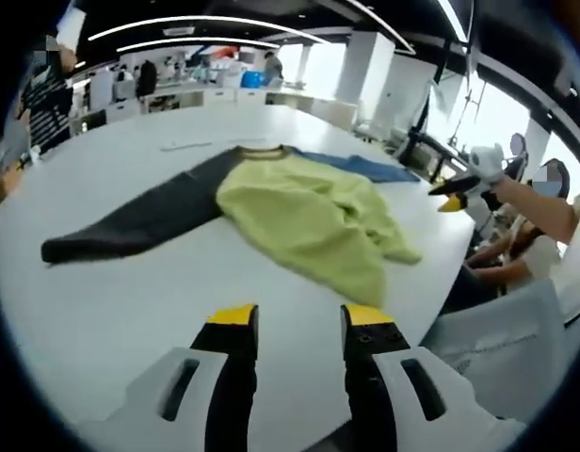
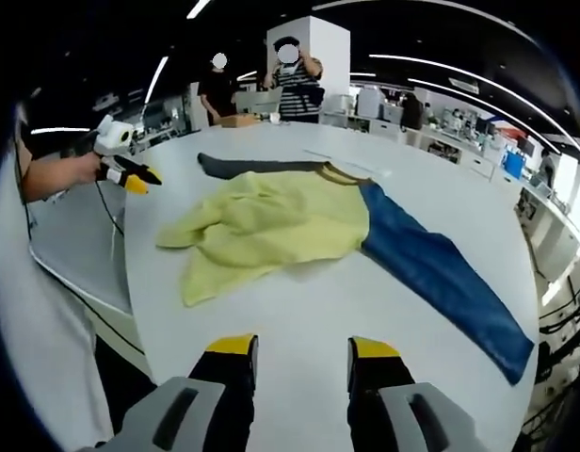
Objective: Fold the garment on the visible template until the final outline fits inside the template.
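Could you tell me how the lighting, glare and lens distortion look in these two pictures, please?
Left gripper view: fisheye bends the white table edge, bright windows blow out at right, and the garment stays fairly sharp. Right gripper view: curved ceiling light strips, a soft sheen on the table, and the blue sleeve stretches toward the rim.

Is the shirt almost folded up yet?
Not yet. The shirt lies rumpled on the white table, its dark sleeve and blue sleeve spread wide. Both the left claw and right claw hover open, holding nothing. All folding is left.
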